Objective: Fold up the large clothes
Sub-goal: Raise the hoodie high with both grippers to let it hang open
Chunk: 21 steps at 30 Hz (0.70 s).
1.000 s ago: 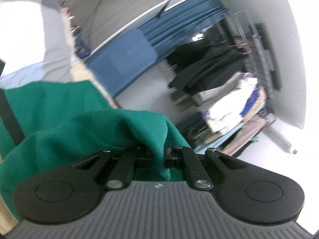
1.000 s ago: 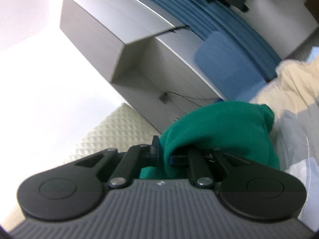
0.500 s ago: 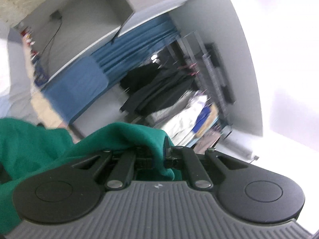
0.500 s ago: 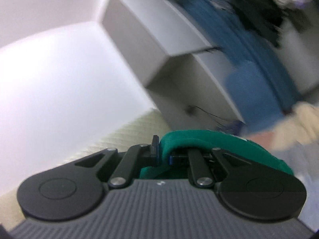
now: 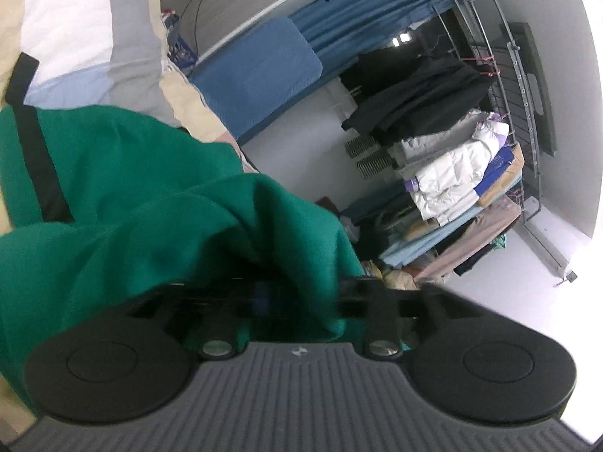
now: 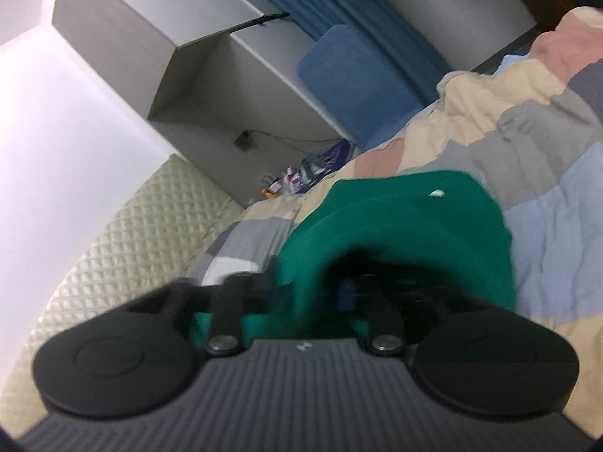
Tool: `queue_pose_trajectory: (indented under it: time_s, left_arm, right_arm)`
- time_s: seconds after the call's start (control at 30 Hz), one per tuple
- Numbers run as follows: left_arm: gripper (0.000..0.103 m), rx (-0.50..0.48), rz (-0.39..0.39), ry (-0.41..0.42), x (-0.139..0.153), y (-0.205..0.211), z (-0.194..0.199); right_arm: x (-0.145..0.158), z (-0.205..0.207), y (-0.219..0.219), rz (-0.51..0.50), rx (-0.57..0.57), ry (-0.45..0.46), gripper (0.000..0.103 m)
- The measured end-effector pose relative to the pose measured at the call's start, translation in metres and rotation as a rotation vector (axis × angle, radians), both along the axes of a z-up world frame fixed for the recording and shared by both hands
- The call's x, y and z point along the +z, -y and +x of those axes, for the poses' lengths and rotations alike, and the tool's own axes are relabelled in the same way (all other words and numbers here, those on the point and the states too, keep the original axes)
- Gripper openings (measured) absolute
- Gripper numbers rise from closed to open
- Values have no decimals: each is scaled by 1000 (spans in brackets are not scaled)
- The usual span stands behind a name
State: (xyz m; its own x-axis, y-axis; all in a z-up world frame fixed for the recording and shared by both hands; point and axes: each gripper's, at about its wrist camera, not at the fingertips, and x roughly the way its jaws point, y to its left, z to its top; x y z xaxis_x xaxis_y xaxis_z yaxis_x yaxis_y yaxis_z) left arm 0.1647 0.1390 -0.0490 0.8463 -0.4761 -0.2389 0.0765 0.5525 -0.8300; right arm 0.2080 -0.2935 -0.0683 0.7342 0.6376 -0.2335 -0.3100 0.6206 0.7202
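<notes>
A green garment (image 5: 150, 188) with a black stripe (image 5: 41, 162) lies on a patchwork quilt (image 5: 94, 37). One fold of it drapes over my left gripper (image 5: 297, 290), whose jaws are opening and stand well apart, with loose cloth between them and not pinched. In the right wrist view another bunched part of the green garment (image 6: 395, 218) arches over my right gripper (image 6: 312, 293). Its jaws are opening too, spread wide with slack cloth between them. The fingertips of both grippers are hidden under the fabric.
The quilt (image 6: 527, 150) covers a bed with a padded cream headboard (image 6: 132, 233). A blue cushion (image 5: 260, 75) leans at the far side. A metal rack (image 5: 452, 173) piled with clothes stands on the right. A grey shelf unit (image 6: 226, 75) and small clutter (image 6: 301, 177) sit behind the bed.
Both grippers were shut on green cloth; their jaws now stand spread and the cloth hangs loose. Both views have swung down towards the bed.
</notes>
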Motion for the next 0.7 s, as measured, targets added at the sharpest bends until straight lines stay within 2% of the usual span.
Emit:
queue_pose_trajectory:
  time_s: [0.03,0.07,0.13,0.23,0.33,0.43,0.53,0.67,0.7]
  left_arm:
    - [62,-18,-3,-2,-2,0,0]
    - [63,-27,-2,-6,0,2,0]
    - [72,-46,19,-29,-4,10,2]
    - [73,-58,77,-57,-10,26,7]
    - [77,-47,110,-98,-20,35,13]
    - [77,-35,123,-96,-31,39,21]
    - [77,-27,89,-93,-35,41,27]
    - [76,-27,111,-65,-37,46,31]
    - [75,-28,121,-61,-37,48,32]
  right_arm:
    - [0,-1,-6,-12,2,-1,67]
    - [3,-2,-14,-35,4,-2,69]
    - [4,-5,-25,-100,-3,-13,77]
    - [0,-9,-39,-201,-32,-44,79]
    - [-14,-8,-44,-253,-97,-102,79]
    - [-31,1,-37,-205,-158,-127,79]
    - [-47,14,-32,-120,-138,-132,82]
    - [-55,23,-33,-71,-97,-102,81]
    - [-55,26,-35,-74,-87,-96,75]
